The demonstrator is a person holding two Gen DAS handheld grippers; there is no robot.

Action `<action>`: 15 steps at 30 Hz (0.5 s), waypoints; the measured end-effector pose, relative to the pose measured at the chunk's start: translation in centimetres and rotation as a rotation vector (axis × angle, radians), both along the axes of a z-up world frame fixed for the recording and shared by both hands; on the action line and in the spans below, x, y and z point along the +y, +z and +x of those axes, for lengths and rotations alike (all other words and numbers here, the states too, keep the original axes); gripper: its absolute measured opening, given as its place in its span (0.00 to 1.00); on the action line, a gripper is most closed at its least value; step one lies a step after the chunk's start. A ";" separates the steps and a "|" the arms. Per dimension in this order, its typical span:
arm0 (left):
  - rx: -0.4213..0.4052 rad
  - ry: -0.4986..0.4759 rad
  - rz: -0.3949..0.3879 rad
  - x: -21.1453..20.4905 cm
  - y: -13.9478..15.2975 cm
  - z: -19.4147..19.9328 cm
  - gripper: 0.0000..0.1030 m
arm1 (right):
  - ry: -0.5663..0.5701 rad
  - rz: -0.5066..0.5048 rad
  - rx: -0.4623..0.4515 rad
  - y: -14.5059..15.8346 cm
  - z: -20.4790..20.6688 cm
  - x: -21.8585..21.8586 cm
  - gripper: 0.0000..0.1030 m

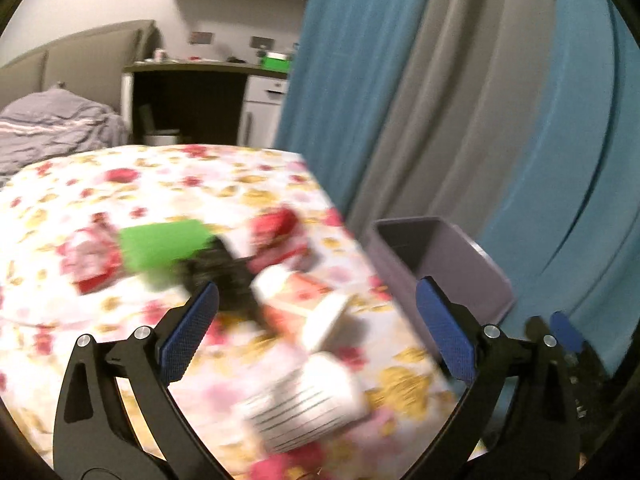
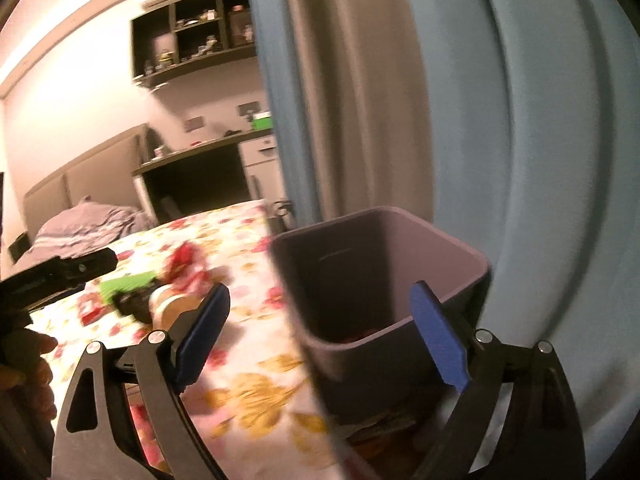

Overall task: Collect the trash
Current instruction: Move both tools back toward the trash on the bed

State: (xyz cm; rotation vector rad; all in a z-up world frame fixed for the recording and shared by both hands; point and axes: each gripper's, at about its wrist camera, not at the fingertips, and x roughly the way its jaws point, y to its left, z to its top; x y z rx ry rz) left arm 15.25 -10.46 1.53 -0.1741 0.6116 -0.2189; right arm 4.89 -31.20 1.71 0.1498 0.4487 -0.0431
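Blurred trash lies on the flower-patterned table (image 1: 80, 184): a green packet (image 1: 160, 244), red wrappers (image 1: 92, 260), a black item (image 1: 224, 272), an orange-and-white box (image 1: 300, 292) and a striped white cup (image 1: 308, 404). My left gripper (image 1: 318, 288) hovers open above the cup and box, nothing between its fingers. A grey-purple bin (image 1: 472, 276) stands off the table's right edge. In the right wrist view my right gripper (image 2: 320, 290) is open and empty over the bin's (image 2: 380, 248) near wall. Something red lies low inside the bin. The left gripper (image 2: 60, 272) shows at the left edge.
Blue and grey curtains (image 1: 440, 100) hang close behind the bin. Beyond the table are a bed with grey bedding (image 1: 52, 128), a dark desk (image 1: 200, 92) and wall shelves (image 2: 192, 32). A hand (image 2: 24, 360) holds the left tool.
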 end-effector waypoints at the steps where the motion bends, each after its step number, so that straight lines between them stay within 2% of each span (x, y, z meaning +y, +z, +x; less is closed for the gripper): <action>1: -0.006 0.049 0.025 1.4 -0.1 -0.6 0.94 | 0.013 -0.007 0.001 0.0 -0.3 0.7 0.86; 7: 0.001 0.199 0.049 8.1 -1.6 -4.0 0.94 | 0.114 -0.020 0.028 -0.9 -1.2 5.0 0.88; 9: 0.006 0.247 0.066 10.2 -2.2 -5.2 0.94 | 0.144 -0.020 0.040 -1.4 -1.5 6.5 0.93; 15: 0.039 0.332 0.058 15.3 -3.3 -7.0 0.94 | 0.224 -0.037 0.056 -1.5 -1.8 10.8 0.93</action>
